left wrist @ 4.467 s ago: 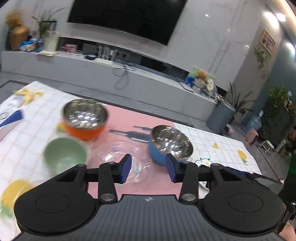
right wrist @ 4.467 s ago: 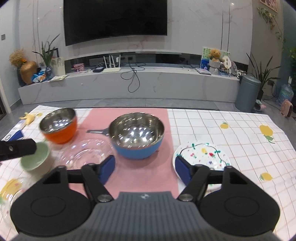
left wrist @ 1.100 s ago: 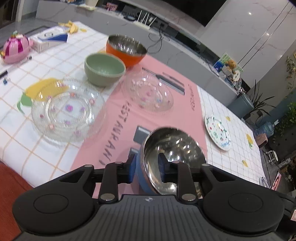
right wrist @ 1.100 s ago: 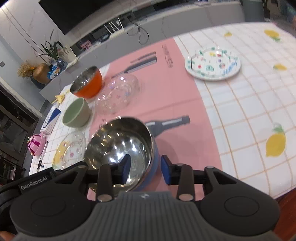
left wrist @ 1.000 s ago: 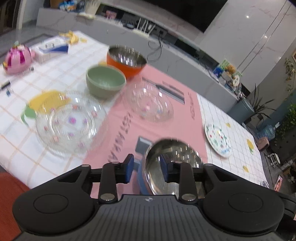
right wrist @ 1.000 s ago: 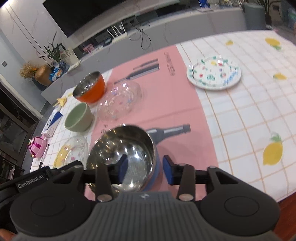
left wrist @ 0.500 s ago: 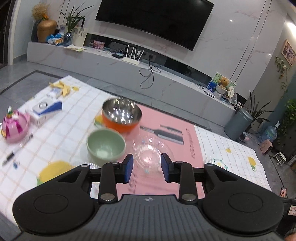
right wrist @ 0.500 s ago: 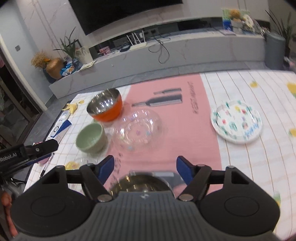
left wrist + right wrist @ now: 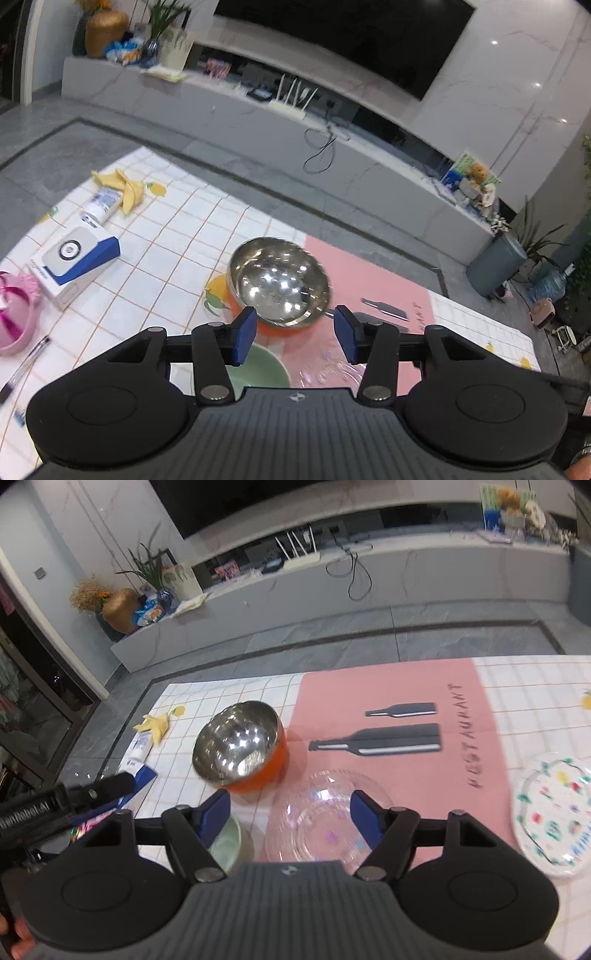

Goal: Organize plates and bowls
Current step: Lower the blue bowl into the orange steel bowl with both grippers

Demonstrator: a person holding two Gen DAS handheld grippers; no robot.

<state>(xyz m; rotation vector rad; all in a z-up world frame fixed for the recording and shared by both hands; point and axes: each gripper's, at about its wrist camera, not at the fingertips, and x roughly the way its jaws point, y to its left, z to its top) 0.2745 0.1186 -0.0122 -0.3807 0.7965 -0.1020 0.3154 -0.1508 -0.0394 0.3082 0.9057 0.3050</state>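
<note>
Bowls and plates were spread over the table (image 9: 535, 686): an orange bowl with a steel lining (image 9: 279, 284) stood at the pink mat's (image 9: 388, 686) left edge, a green bowl (image 9: 258, 369) lay just nearer, partly hidden behind the left gripper (image 9: 294, 332), and a clear glass dish (image 9: 325, 823) sat beside it on the mat. A white floral plate (image 9: 554, 812) was seen well apart at the right.

Both tools were held above the table, pitched downward. The left gripper's jaws had just been opening and stood apart with nothing between them; the orange bowl was framed beyond the gap, not touched. The right gripper (image 9: 290, 812) was also spread and empty, its jaws having just narrowed a little, with the glass dish seen through the gap.

The step in hand was judged to be an approach to the next bowl, probably the orange one. For a sound pick, one finger would best be taken inside the rim and one outside, the wall pinched squarely, since the polished lining was likely slippery. The lift should be kept level. The green bowl and glass dish lay close by, so a straight descent was advisable to avoid knocking them.
</note>
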